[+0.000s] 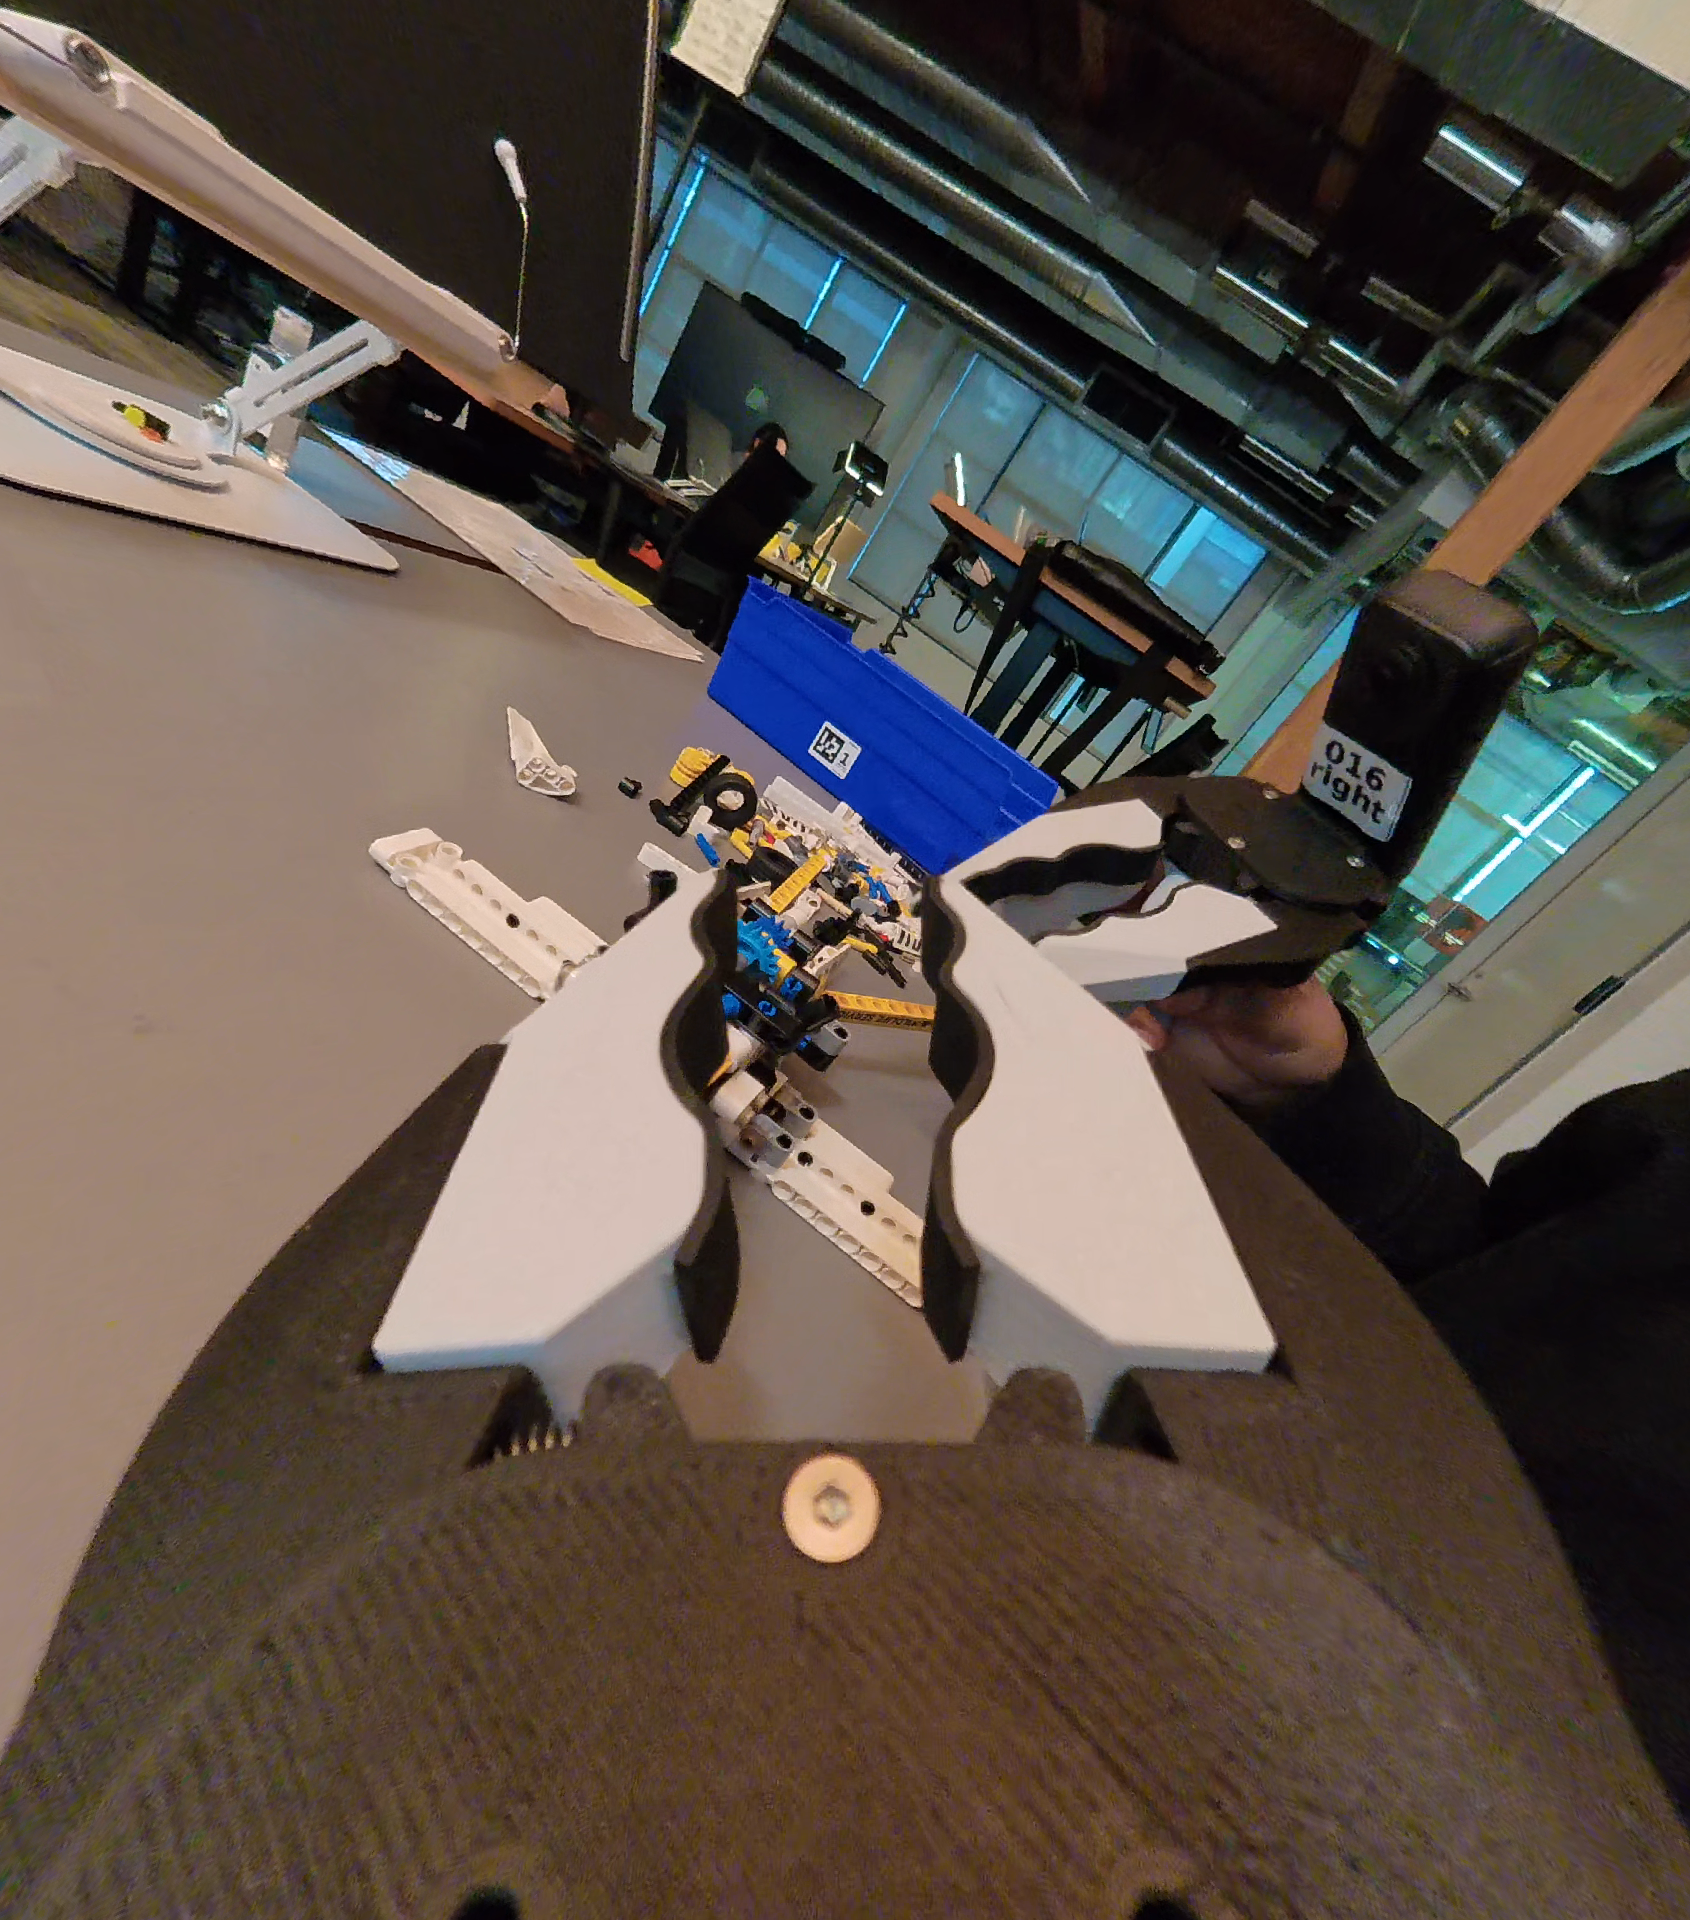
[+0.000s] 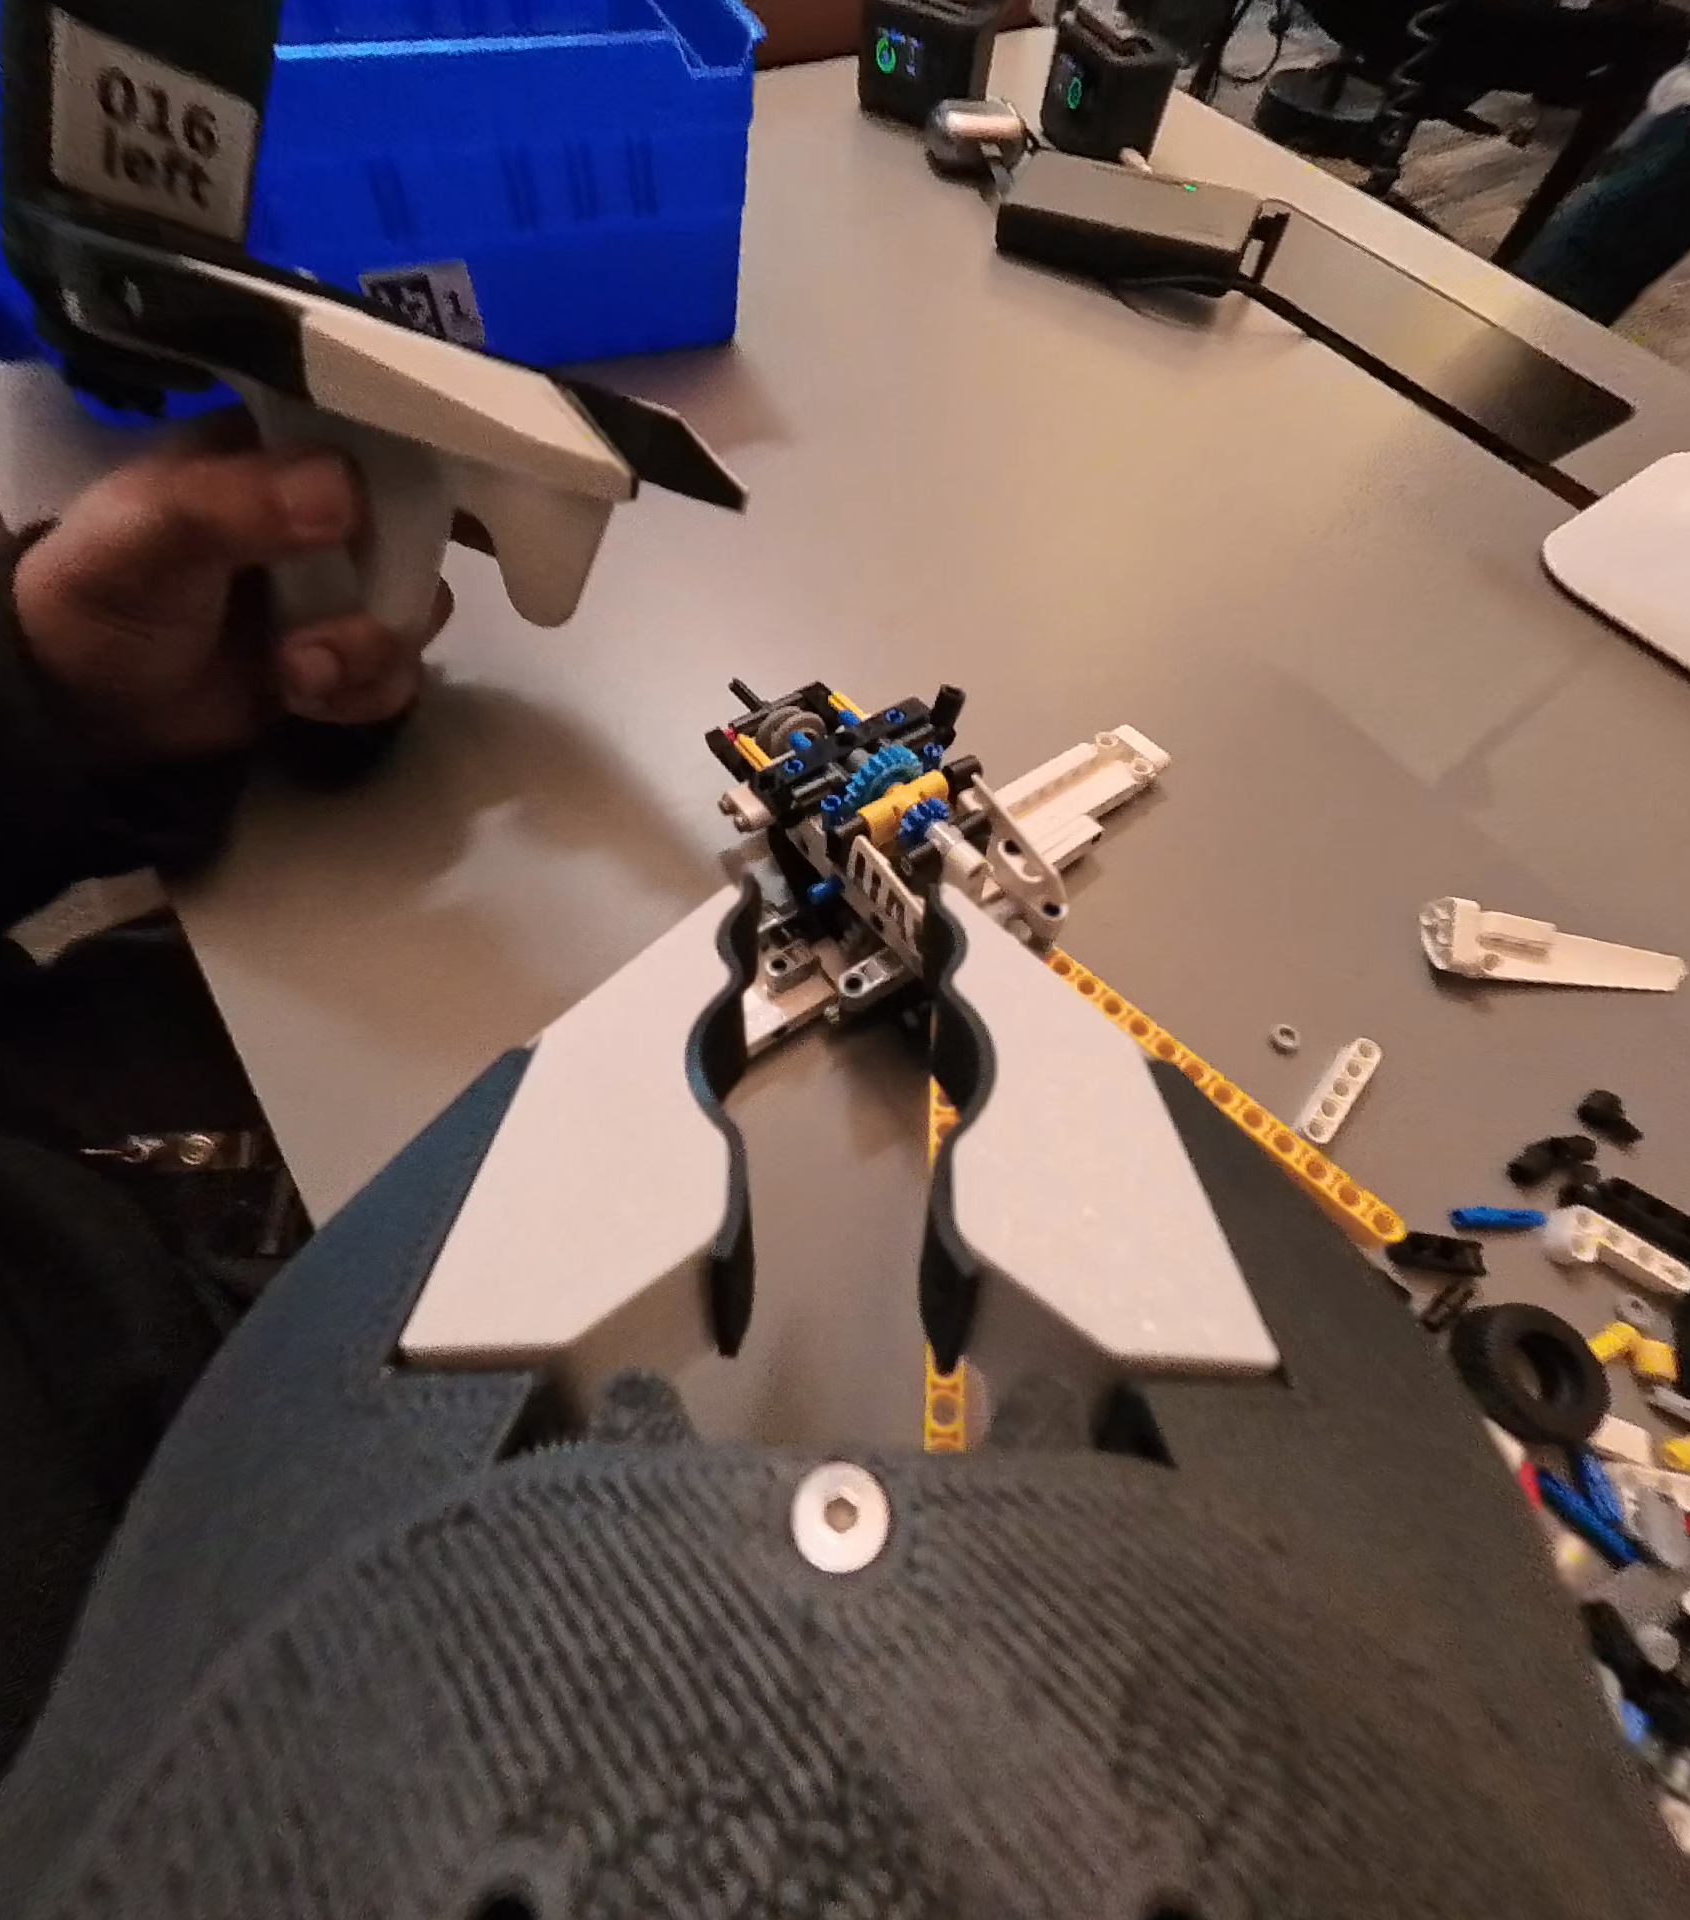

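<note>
Right tongs (image 2: 836, 914) clenched on black-and-white toy-brick gear assembly (image 2: 851, 800) mid grey tabletop (image 2: 1080, 499); left tongs (image 1: 825, 914) released, hovering near blue plastic bin (image 2: 508, 177).

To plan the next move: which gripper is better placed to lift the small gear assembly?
Probably the right. The right gripper has the gear assembly between its fingertips; the left gripper hangs apart from it, nearer the blue bin.

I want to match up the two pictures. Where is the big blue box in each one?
Left wrist view: the blue bin stands just above centre, behind the pile of loose bricks.
Right wrist view: the same bin fills the top left corner.
Shared landmark: the small brick model with a blue gear.
</note>
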A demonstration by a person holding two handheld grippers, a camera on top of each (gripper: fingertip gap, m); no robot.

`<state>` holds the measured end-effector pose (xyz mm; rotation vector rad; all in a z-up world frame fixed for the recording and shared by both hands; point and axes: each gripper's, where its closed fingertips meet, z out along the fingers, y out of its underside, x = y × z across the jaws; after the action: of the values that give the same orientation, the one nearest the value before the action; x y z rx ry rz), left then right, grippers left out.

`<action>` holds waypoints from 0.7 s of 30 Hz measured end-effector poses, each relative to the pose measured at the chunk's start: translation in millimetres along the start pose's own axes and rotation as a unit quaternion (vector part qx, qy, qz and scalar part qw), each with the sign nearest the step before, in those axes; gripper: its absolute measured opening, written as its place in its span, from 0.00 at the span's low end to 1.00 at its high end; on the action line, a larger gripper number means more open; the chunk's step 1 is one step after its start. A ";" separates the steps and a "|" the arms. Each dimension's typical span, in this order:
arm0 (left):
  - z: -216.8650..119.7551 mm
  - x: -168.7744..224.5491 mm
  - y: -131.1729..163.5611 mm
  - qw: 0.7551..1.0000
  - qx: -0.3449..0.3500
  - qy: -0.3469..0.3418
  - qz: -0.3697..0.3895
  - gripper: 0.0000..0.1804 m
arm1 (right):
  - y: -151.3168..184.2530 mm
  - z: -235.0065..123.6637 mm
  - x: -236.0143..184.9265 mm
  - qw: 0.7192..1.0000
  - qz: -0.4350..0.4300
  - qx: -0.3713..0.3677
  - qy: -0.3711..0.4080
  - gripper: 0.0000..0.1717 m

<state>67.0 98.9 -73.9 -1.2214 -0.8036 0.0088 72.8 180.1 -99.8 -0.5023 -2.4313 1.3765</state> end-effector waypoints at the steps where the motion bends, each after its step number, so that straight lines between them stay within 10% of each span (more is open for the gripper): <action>1: 0.0 0.0 0.3 1.000 -0.001 0.000 0.000 0.17 | 1.7 0.0 -1.4 1.000 -0.003 -0.002 0.003 0.17; 9: 3.4 -8.8 16.5 0.996 -0.080 -0.032 0.017 0.13 | 4.4 1.0 1.0 0.999 -0.041 -0.007 0.008 0.17; 21: 21.3 -29.7 56.2 0.914 -0.350 -0.017 0.204 0.05 | 7.5 33.2 14.6 0.977 -0.161 -0.068 -0.125 0.16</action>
<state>56.1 125.5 -134.5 -2.0633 -0.5769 0.0891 46.8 165.0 -121.4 0.0451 -2.6692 1.2035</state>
